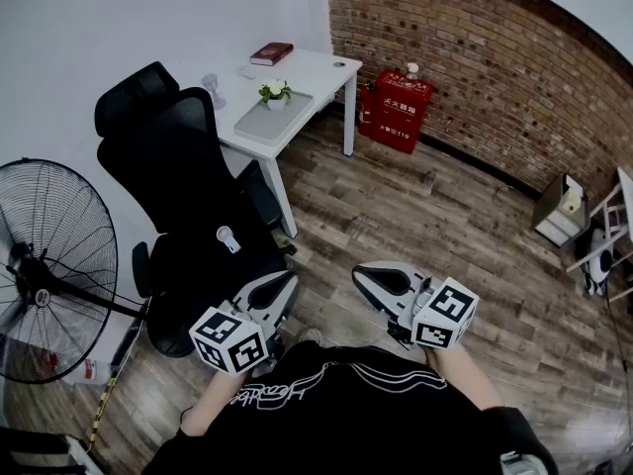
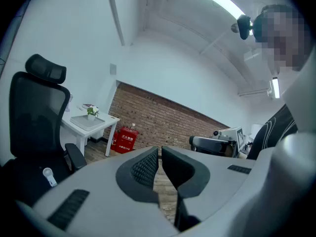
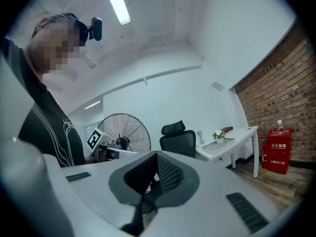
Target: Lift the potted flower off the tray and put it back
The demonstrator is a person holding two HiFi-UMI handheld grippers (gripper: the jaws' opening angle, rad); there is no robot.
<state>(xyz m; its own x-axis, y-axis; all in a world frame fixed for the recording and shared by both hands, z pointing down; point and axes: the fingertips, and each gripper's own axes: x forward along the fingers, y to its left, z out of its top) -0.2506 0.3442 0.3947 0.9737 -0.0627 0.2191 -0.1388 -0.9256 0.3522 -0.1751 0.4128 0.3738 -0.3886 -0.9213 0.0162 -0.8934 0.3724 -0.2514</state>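
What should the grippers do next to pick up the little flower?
Probably step toward the white desk first. The potted flower sits on its tray far across the floor, while the left gripper and right gripper hang close to the body, both empty.

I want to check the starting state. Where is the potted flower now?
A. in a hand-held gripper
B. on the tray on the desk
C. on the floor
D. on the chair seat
B: the flower stands on the tray, which lies on the desk.
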